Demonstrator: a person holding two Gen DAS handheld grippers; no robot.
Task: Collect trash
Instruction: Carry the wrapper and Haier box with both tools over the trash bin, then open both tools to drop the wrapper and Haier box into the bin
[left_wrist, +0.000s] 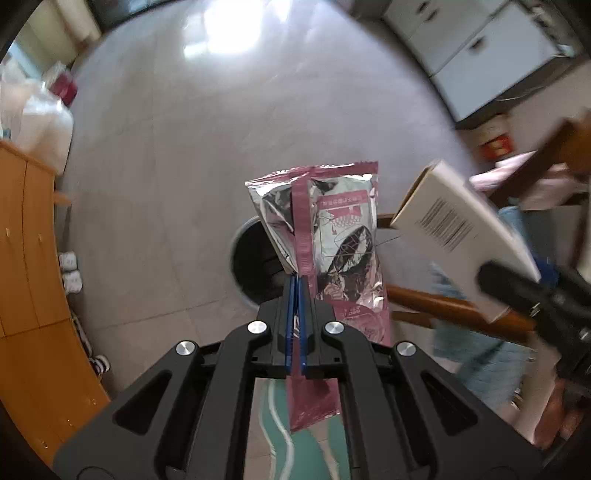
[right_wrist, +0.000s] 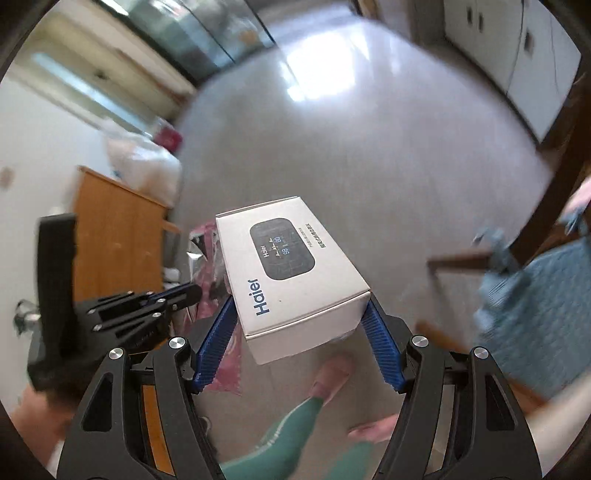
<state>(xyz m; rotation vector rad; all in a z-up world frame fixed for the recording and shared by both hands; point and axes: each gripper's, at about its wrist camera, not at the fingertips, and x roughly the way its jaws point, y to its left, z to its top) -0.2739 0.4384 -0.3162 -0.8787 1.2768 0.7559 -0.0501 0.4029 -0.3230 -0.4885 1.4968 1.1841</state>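
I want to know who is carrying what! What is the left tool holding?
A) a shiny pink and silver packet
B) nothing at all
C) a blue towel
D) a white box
A: in the left wrist view the left tool has its blue fingers pinched shut on the shiny pink and silver packet, while the white box sits between the fingers of the right tool.

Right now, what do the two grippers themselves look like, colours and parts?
Both match: the left gripper and the right gripper have matte black linkage frames with triangular cut-outs, round silver pivot bolts and ribbed blue finger pads. From the right wrist view, the left one's black body shows small silver screws. No cables or markings are visible.
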